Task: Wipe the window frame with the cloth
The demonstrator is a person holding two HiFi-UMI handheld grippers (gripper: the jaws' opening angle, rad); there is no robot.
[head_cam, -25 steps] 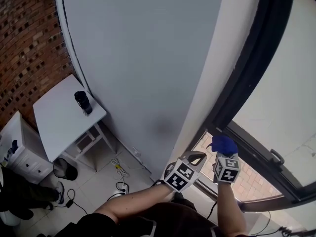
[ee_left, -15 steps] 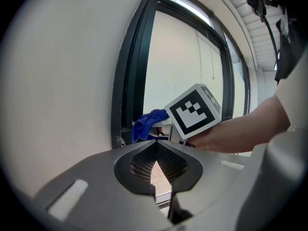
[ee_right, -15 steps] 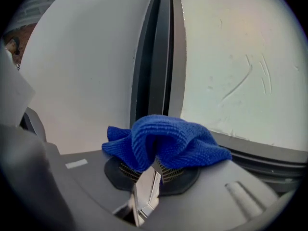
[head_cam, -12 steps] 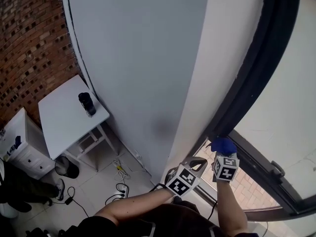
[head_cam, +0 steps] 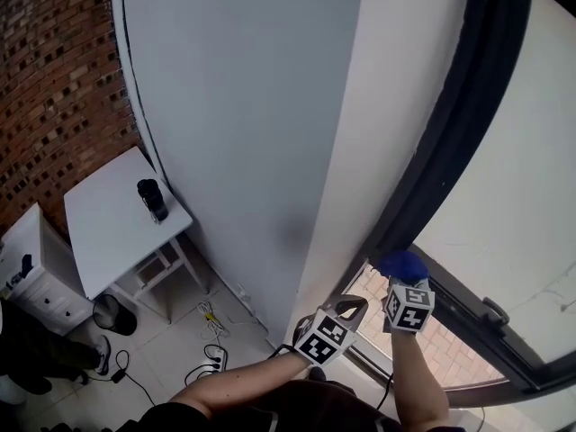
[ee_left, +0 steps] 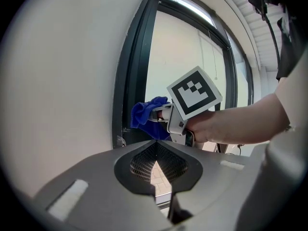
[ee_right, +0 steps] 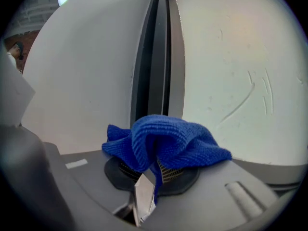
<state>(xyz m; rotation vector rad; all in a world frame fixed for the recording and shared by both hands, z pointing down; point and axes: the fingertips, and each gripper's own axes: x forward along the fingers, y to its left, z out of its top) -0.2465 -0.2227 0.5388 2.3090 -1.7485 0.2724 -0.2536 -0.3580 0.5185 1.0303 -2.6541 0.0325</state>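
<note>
A bunched blue cloth [ee_right: 161,141] is clamped in my right gripper [ee_right: 154,165], which is shut on it. The cloth [head_cam: 402,265] presses against the lower part of the dark window frame [head_cam: 450,124], where the upright meets the bottom rail. In the left gripper view the same cloth [ee_left: 147,117] sits against the frame [ee_left: 132,76]. My left gripper [head_cam: 355,306] hangs just left of the right one, beside the white wall, shut with its jaw tips together and nothing in it.
A white wall pillar [head_cam: 396,88] borders the frame on the left. Far below stand a white table [head_cam: 108,219] with a dark bottle [head_cam: 151,198], a brick wall [head_cam: 49,70], and cables on the tiled floor [head_cam: 211,354]. A handle [head_cam: 493,311] sits on the lower rail.
The right gripper with the cloth has crept slightly up along the frame's corner. The left gripper stays beside it, unchanged. The head view has shifted a little.
</note>
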